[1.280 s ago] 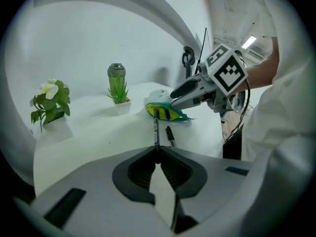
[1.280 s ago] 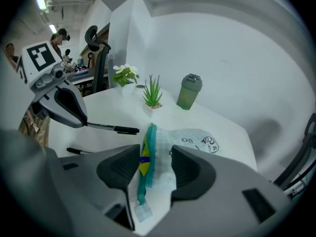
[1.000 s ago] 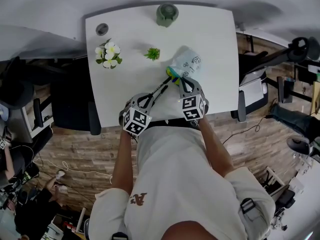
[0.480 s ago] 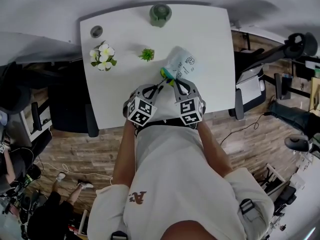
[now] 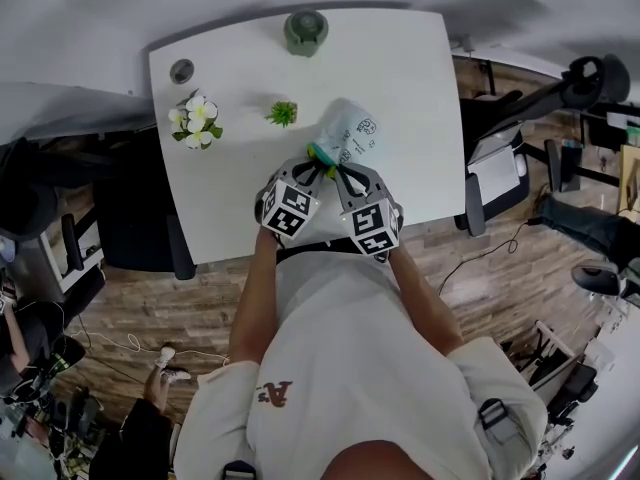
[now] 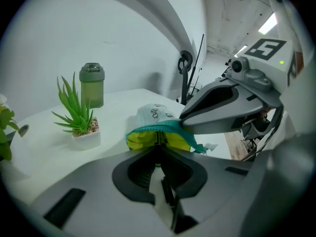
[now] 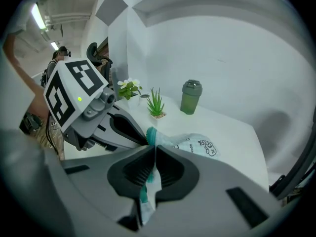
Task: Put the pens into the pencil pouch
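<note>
The pale printed pencil pouch (image 5: 352, 134) lies on the white table (image 5: 420, 88), its teal-edged mouth toward me. In the left gripper view its mouth (image 6: 157, 135) gapes and shows a yellow lining. My right gripper (image 5: 341, 174) is shut on the teal rim (image 7: 151, 135) and holds it up. My left gripper (image 5: 318, 171) is shut on a thin black pen (image 6: 157, 138) whose tip points into the mouth. Most of the pen is hidden between the jaws. The two grippers sit side by side, almost touching.
A green bottle (image 5: 305, 30) stands at the table's far edge. A small spiky plant (image 5: 281, 114) and white flowers (image 5: 195, 120) sit left of the pouch, with a grey round cap (image 5: 181, 70) behind them. Chairs stand on both sides of the table.
My left gripper has carried the black pen to the right, up to the pouch mouth beside the right gripper. The right gripper has kept its hold on the rim.
</note>
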### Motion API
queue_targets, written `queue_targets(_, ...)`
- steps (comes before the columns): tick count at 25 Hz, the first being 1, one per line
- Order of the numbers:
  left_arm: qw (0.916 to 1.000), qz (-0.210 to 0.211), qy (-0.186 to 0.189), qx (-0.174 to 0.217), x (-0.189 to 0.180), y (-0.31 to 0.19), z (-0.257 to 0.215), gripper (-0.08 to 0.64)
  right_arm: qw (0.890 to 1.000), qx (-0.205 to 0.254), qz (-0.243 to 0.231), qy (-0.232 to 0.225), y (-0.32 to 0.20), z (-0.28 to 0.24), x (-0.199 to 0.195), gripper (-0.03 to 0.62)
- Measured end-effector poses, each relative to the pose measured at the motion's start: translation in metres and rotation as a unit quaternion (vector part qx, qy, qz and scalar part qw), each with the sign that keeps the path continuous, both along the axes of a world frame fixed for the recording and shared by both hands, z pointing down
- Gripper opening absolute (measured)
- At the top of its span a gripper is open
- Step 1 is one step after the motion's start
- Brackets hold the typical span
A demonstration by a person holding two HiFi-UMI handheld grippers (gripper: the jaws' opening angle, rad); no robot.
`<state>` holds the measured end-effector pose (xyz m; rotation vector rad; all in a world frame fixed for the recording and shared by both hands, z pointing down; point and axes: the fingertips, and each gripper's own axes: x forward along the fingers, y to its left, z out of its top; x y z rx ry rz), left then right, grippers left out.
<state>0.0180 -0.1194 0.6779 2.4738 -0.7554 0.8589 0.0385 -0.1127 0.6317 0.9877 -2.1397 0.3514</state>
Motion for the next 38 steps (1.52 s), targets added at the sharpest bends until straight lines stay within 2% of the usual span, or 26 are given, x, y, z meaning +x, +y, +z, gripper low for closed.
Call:
queue_targets(7, 0.9997, -0.024, 0.002, 0.007, 0.007, -0.006, 0.005, 0.039, 1.0, 0.0, -0.004, -0.015, -0.001, -0.002, 0.0, 0.012)
queue_targets(10, 0.9994, -0.034, -0.004, 0.008, 0.002, 0.0, 0.002, 0.119, 1.0, 0.001, -0.011, -0.013, -0.002, -0.003, 0.001, 0.012)
queue_targets(20, 0.9938, -0.106, -0.03, 0.015, -0.049, 0.04, -0.005, 0.129, 0.999, -0.001, -0.051, -0.017, -0.001, 0.003, -0.005, 0.012)
queue_targets(27, 0.9871, -0.152, -0.05, 0.0, -0.076, 0.078, 0.003, 0.127, 0.997, -0.005, -0.077, -0.012, 0.003, 0.005, -0.006, 0.012)
queue_targets(31, 0.9853, -0.16, -0.059, -0.012, -0.082, 0.096, 0.013, 0.126, 0.996, -0.007, -0.089, -0.009, 0.003, 0.007, -0.007, 0.012)
queue_targets(38, 0.9859, -0.148, -0.07, -0.035, -0.078, 0.116, 0.032, 0.1, 0.995, -0.008, -0.097, -0.006, 0.005, 0.01, -0.009, 0.012)
